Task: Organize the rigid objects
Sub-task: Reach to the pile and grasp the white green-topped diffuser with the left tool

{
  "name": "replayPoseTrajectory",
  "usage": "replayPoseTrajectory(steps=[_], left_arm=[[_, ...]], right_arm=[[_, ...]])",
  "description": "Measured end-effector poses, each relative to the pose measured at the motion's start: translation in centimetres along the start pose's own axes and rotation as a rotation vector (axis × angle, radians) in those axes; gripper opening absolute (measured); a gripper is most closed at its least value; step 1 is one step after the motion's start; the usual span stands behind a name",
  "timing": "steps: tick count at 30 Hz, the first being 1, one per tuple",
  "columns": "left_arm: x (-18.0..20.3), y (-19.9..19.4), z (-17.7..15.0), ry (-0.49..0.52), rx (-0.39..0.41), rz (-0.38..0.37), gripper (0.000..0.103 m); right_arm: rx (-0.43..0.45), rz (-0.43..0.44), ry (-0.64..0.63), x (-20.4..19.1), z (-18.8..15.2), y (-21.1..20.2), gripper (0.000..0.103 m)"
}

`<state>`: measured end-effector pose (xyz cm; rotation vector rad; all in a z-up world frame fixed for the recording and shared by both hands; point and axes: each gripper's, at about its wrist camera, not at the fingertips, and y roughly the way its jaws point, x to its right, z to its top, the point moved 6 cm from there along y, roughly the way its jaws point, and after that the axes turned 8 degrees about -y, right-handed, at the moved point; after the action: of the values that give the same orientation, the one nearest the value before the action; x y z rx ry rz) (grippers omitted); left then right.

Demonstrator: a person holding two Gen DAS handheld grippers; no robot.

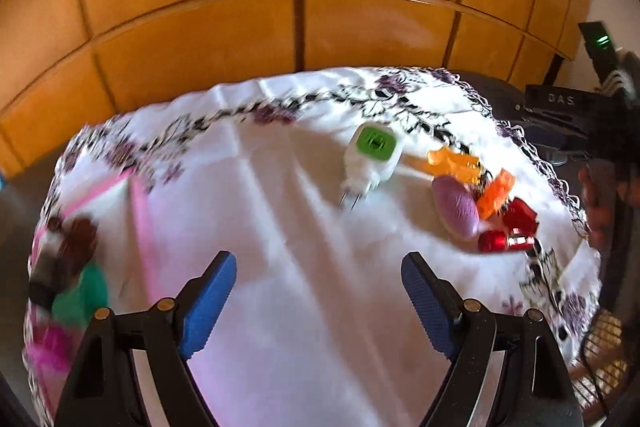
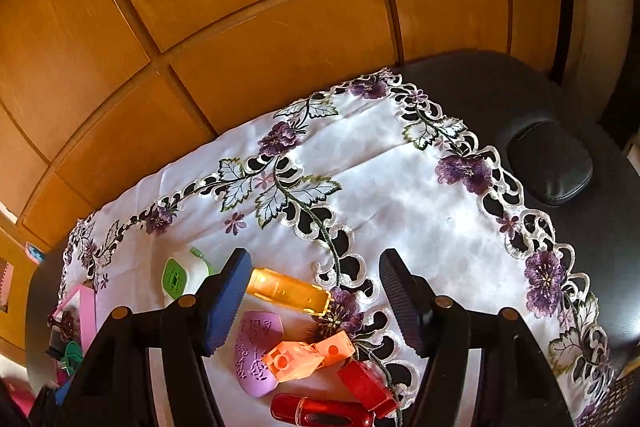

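Observation:
A small heap of rigid items lies on the white embroidered cloth point(image 2: 400, 203). It holds an orange translucent case point(image 2: 288, 291), a purple oval piece point(image 2: 256, 347), an orange block point(image 2: 308, 357), a red block point(image 2: 366, 385) and a red cylinder point(image 2: 320, 411). My right gripper point(image 2: 314, 259) hovers over this heap, open, with no pad touching anything. A white plug charger with a green face point(image 1: 370, 159) lies left of the heap. My left gripper point(image 1: 318, 259) is open over bare cloth, short of the charger and the purple oval piece point(image 1: 456, 209).
A pink box point(image 1: 138, 211) with brown and green items sits at the cloth's left end. Wooden cabinet doors point(image 2: 280, 39) stand right behind the table. A black pad point(image 2: 550, 163) lies on the dark tabletop to the right. A black device with a green light point(image 1: 600, 43) stands far right.

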<state>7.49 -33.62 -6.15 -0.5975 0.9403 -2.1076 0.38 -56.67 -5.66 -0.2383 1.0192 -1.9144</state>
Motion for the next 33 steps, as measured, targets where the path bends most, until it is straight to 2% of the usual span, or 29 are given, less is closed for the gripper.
replayPoseTrajectory(steps=[8,14,19,20,22,23,24,28,33], left_arm=[[3.4,5.5,3.8,0.063,-0.024,-0.053,0.091],[4.1,9.7,6.3,0.071,-0.039,-0.024,0.091],[4.8,11.8,7.5,0.110,-0.012,-0.015,0.091],[4.8,12.5,7.5,0.108,-0.031,-0.015,0.089],[4.8,13.4,7.2,0.088,-0.066,-0.033,0.069],[4.6,13.7,6.8,0.073,-0.091,-0.040,0.053],[4.3,13.9,6.4,0.062,-0.099,-0.022,0.052],[3.5,12.8,5.4,0.027,-0.089,-0.028,0.052],[1.6,10.1,3.1,-0.028,-0.094,0.009,0.052]], right_arm=[[-0.013,0.022,0.034,0.4,0.1,0.3,0.067],[-0.026,0.036,0.025,0.1,0.0,0.6,0.067],[-0.039,0.044,0.031,0.1,-0.1,1.0,0.067],[-0.044,0.045,0.032,0.1,-0.1,1.1,0.067],[-0.048,0.045,0.029,0.1,-0.1,1.2,0.067],[-0.049,0.043,0.028,0.1,-0.2,1.3,0.067],[-0.050,0.040,0.027,0.1,-0.2,1.3,0.067],[-0.051,0.029,0.030,0.4,-0.2,1.4,0.067],[-0.089,0.038,0.039,0.7,-0.5,2.1,0.067]])
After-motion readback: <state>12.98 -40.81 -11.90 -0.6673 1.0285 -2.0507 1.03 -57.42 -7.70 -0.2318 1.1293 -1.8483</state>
